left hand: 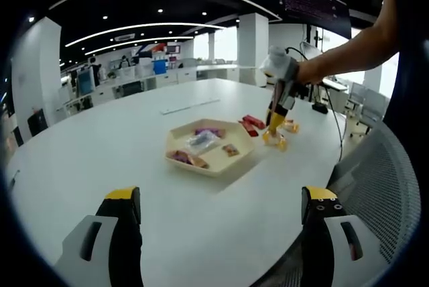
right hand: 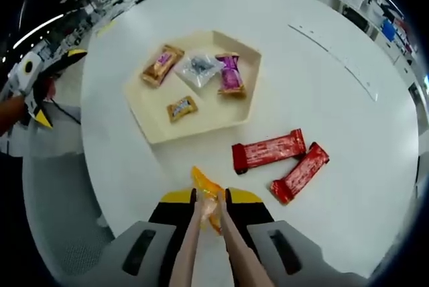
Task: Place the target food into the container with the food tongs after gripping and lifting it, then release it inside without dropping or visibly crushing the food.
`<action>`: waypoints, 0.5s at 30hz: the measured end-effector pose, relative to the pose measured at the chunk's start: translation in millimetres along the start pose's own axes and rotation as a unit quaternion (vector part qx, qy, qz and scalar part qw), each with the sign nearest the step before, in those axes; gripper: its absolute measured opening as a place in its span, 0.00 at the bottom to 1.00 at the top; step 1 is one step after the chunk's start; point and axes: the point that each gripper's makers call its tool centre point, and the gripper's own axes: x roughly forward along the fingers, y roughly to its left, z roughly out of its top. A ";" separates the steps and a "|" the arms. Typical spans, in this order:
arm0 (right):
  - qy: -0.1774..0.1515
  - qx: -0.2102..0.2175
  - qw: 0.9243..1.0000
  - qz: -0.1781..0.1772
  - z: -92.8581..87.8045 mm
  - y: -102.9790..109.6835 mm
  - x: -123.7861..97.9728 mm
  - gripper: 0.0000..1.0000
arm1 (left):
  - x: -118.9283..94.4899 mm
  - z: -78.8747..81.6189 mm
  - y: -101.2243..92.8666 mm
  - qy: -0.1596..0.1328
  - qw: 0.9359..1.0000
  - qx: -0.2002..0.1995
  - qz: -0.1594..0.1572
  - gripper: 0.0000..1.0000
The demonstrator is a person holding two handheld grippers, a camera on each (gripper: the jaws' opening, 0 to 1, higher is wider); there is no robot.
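Note:
My right gripper (right hand: 211, 200) is shut on a pair of beige food tongs (right hand: 231, 243). The tong tips pinch an orange snack packet (right hand: 206, 196) just in front of the jaws, close to the white table. The cream hexagonal tray (right hand: 157, 129) lies beyond it and holds an orange-brown packet (right hand: 161, 64), a clear bag (right hand: 199, 67), a purple packet (right hand: 230, 74) and a small brown candy (right hand: 181, 106). In the left gripper view the right gripper (left hand: 275, 125) points down at the table just right of the tray (left hand: 214, 166). My left gripper (left hand: 221, 196) is open and holds nothing, near the table's edge.
Two red bars (right hand: 268, 151) (right hand: 299, 171) lie on the table right of the tray. A person's arm (left hand: 348, 49) reaches in from the right. A mesh chair (left hand: 375, 180) stands by the table edge. Desks and monitors fill the office behind.

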 end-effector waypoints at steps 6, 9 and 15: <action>-0.020 -0.008 1.000 -0.003 17.2 -2.6 -11.4 0.17 | 0.5 -1.9 0.4 0.003 1.000 0.001 -0.001 0.97; -0.031 -0.016 0.999 -0.003 33.0 -1.9 -19.9 0.17 | 0.2 -0.9 1.3 0.001 1.000 -0.002 0.000 0.97; -0.039 -0.040 0.998 -0.010 57.5 -3.2 -29.9 0.16 | 0.7 -1.8 0.5 0.004 1.000 0.000 -0.001 0.97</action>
